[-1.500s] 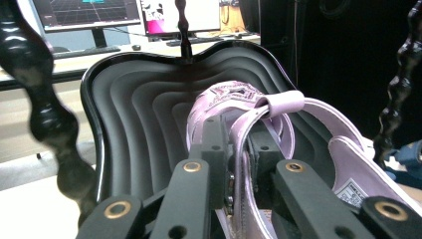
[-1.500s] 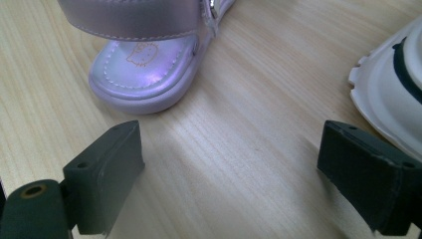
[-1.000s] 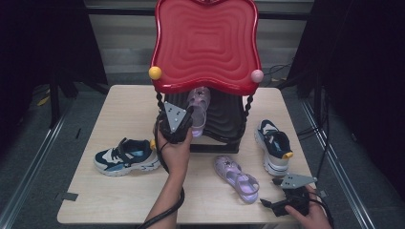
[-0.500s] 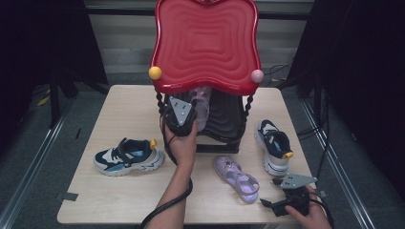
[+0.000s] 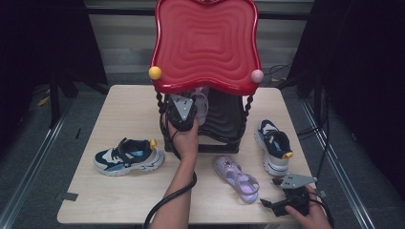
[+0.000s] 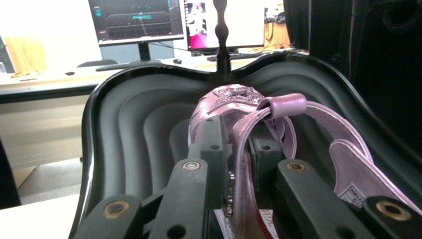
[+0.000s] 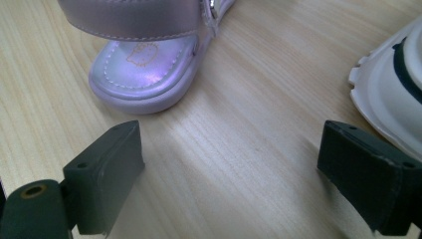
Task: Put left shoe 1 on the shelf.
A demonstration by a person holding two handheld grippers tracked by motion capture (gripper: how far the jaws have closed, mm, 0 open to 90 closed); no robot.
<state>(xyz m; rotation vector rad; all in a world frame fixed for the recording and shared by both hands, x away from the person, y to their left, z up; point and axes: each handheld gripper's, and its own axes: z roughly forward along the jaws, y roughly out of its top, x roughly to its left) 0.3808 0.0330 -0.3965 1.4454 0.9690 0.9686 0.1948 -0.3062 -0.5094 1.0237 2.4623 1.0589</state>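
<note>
A pale purple sandal point(image 6: 239, 107) hangs by its strap in my left gripper point(image 6: 239, 149), whose jaws are shut on the strap. It is held over the black wavy lower shelf point(image 6: 129, 129) of a rack. From above, the left gripper point(image 5: 187, 110) and its sandal point(image 5: 201, 106) sit partly under the rack's red top point(image 5: 205, 43). The matching sandal point(image 5: 236, 179) lies on the table. My right gripper point(image 5: 291, 198) rests at the table's front right, jaws open, nothing between them. In the right gripper view, that gripper point(image 7: 234, 174) faces the lying sandal's heel point(image 7: 144, 69).
A blue and white sneaker point(image 5: 128, 156) lies on the table point(image 5: 119, 109) at the left, its pair point(image 5: 273, 145) at the right beside the rack. The right sneaker's white sole point(image 7: 393, 74) is close to the right gripper's jaw. A cable trails from the left hand.
The left gripper has carried the purple sandal a little farther in under the red top and lower over the black shelf. The right gripper has stayed put.
</note>
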